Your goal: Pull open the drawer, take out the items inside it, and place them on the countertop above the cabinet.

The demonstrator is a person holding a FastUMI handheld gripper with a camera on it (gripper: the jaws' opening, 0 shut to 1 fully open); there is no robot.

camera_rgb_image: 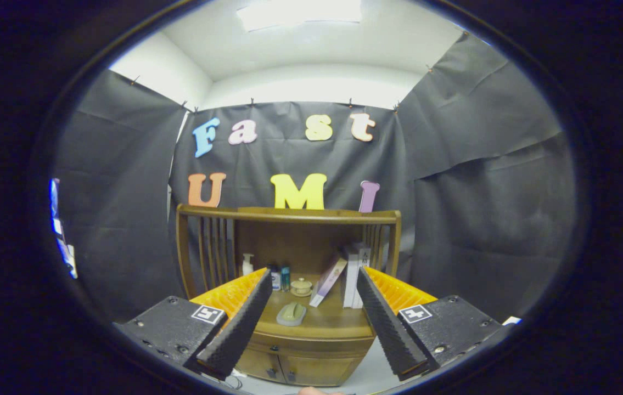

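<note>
A small wooden cabinet (311,340) with a slatted rail around its countertop (333,321) stands ahead of my gripper (311,280). The gripper is open, its two black ridged fingers (240,323) spread wide with nothing between them. Seen through the gap, a grey-green brush-like item (292,314) lies on the countertop. The drawer front (311,346) below the top edge looks shut, and two small doors (295,372) with dark knobs sit under it. The gripper is still some way short of the cabinet, level with its top.
At the back of the countertop stand a white bottle (247,264), small dark bottles (280,277), a lidded round jar (301,287) and leaning books (344,274). Black cloth walls close the booth on all sides. Pale floor (371,373) shows beside the cabinet's base.
</note>
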